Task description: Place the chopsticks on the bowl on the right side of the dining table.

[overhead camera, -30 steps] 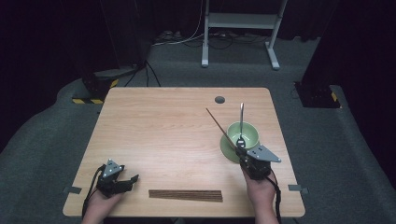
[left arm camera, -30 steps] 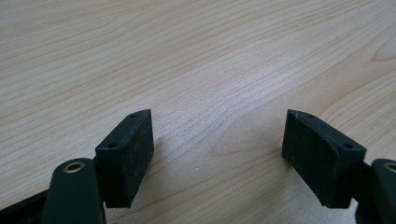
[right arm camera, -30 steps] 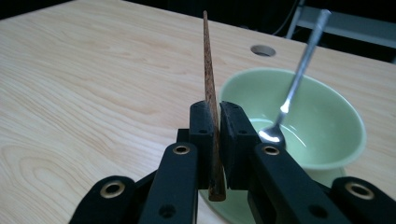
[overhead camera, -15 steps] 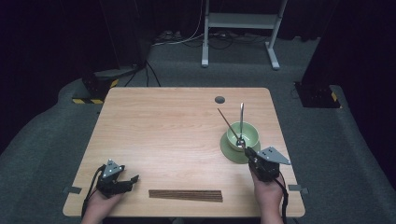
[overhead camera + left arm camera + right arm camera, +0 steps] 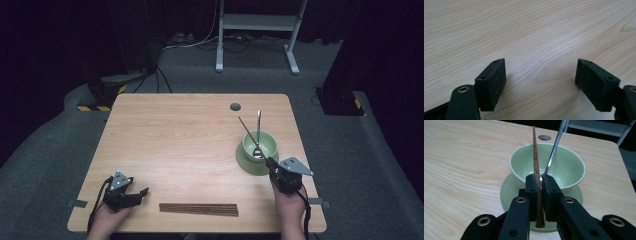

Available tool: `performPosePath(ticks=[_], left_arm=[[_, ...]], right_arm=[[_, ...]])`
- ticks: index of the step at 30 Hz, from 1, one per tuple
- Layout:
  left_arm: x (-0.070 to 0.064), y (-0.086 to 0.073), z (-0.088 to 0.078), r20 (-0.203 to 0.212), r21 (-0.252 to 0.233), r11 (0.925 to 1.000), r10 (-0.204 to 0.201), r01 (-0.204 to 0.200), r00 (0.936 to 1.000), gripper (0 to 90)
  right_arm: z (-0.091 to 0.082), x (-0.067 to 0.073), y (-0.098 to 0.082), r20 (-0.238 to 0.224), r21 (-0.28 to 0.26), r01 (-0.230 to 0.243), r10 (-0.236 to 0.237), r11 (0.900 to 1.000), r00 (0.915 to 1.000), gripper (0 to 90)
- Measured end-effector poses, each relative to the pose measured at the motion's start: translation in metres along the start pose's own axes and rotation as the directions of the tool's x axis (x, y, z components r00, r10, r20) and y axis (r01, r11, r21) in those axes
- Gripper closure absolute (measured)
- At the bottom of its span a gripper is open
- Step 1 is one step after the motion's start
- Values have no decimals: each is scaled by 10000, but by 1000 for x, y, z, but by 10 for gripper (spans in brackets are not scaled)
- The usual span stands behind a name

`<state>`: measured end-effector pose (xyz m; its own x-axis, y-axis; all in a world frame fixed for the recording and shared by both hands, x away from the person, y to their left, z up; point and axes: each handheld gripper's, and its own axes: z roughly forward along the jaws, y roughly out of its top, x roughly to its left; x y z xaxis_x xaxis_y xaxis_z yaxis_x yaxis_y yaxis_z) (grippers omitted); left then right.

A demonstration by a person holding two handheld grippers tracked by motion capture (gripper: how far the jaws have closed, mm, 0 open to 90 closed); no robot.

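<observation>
One wooden chopstick (image 5: 537, 173) is clamped between the closed jaws of the right gripper (image 5: 539, 185), as seen in the right gripper view; its blunt end sticks out just below the pads and its thin end rises up and away from the gripper, tilted slightly off upright. In the high view the same chopstick (image 5: 248, 132) is seen slanting from the right gripper (image 5: 270, 162) over the bowl (image 5: 260, 145). Directly ahead of the right gripper's jaws a pale green bowl (image 5: 571, 167) is set on a matching saucer (image 5: 507, 192), and the gripper's pads are held just in front of the bowl's near wall, above the saucer's rim. A metal spoon (image 5: 554, 150) is leant in the bowl, its handle raised just beside the chopstick's upper part; whether the two touch cannot be told. Beyond the bowl, a round hole (image 5: 544, 137) in the table (image 5: 461, 165) is visible.

The left gripper (image 5: 141, 191) is rested at the near left part of the table, well apart from the right one, with its jaws held apart and nothing between them; bare wood is seen between its pads (image 5: 491, 83) in the left gripper view. A bundle of chopsticks (image 5: 198, 209) is laid flat just beside the left gripper, on its side toward the right gripper.
</observation>
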<state>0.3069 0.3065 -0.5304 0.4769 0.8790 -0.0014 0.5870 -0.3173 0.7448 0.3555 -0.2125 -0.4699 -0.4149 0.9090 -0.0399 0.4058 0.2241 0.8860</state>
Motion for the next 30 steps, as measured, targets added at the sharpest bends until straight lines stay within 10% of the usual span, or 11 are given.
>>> performPosePath(ticks=[20,30], left_arm=[[0,0,0,16,-4,10000,-4,4,10000,249],[0,0,0,39,0,10000,-6,6,10000,248]], right_arm=[[1,2,-2,232,150,231,-235,9996,9995,763],[1,31,9,-585,-146,1053,-1060,9943,9926,610]])
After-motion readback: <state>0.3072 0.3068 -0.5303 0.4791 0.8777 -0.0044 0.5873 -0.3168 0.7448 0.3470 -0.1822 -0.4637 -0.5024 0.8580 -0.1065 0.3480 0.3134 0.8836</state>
